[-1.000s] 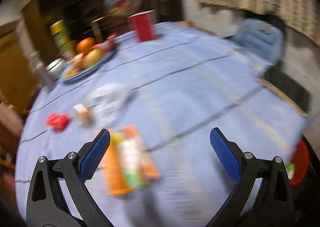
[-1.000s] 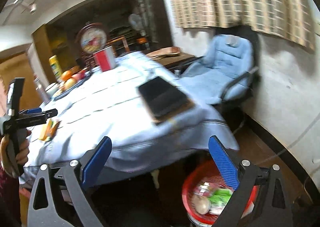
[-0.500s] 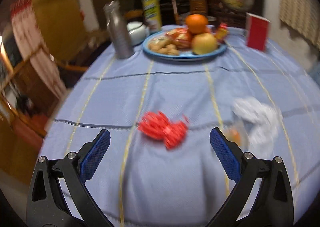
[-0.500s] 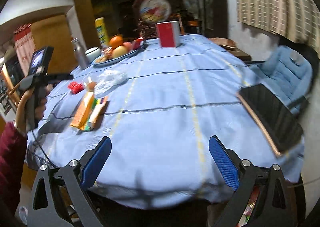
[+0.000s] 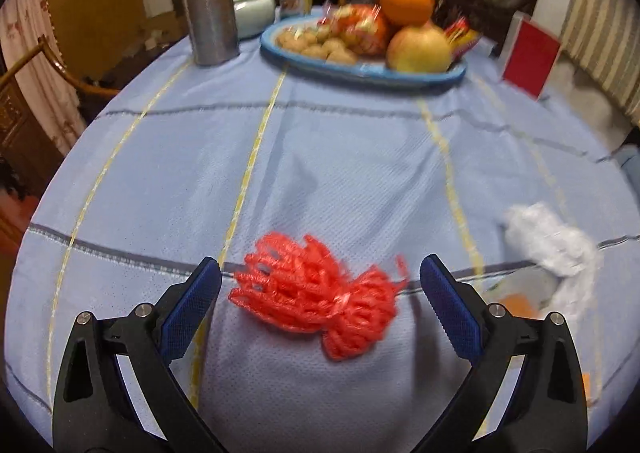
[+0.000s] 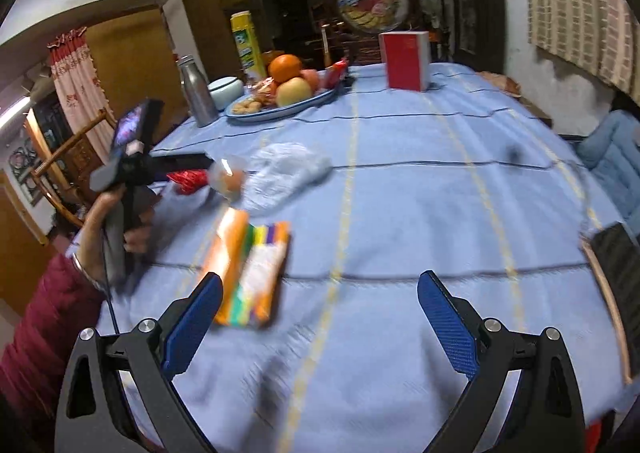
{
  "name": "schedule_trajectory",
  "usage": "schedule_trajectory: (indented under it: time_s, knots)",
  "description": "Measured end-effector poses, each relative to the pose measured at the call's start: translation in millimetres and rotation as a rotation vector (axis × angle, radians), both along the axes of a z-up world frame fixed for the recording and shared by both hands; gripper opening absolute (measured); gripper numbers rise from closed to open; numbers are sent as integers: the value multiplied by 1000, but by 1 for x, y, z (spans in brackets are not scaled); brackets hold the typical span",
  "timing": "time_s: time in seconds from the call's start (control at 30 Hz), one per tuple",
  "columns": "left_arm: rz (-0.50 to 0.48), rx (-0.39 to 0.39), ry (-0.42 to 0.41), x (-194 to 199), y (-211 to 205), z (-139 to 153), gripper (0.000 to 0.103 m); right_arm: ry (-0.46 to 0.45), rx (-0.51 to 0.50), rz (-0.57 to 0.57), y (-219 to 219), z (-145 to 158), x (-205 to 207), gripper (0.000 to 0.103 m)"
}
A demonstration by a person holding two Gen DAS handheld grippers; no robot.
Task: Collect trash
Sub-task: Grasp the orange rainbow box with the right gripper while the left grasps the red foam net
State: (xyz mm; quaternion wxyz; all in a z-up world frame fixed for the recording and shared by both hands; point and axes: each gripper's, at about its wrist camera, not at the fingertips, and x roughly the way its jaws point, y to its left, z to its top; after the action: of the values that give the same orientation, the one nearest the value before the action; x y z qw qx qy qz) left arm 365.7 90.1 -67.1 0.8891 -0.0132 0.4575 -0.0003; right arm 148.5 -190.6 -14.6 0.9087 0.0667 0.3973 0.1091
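Labels: none legible; the print on the yellow canister (image 6: 247, 45) is blurred.

Left wrist view: left gripper (image 5: 320, 293), jaws released, set either side of the red mesh net (image 5: 316, 295) on the blue-clothed counter (image 5: 340, 157), not touching it; crumpled white plastic (image 5: 556, 249) at right. Half a second ago the net lay ahead of the jaws.

Right wrist view only: hand (image 6: 120, 221) on the left gripper's handle, orange snack packet (image 6: 252, 273) beside the right gripper (image 6: 318, 307), jaws released, nothing between them. The packet lay farther off half a second ago.
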Motion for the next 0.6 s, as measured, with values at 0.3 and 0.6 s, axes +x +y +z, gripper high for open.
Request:
schedule_trajectory:
  time_s: [0.3, 0.6]
  knots:
    - [16, 45, 25, 1, -2, -7, 98, 138, 19, 33, 44, -34, 45, 96]
    - [14, 43, 29, 2, -1, -8, 97, 196, -14, 55, 67, -48, 62, 96]
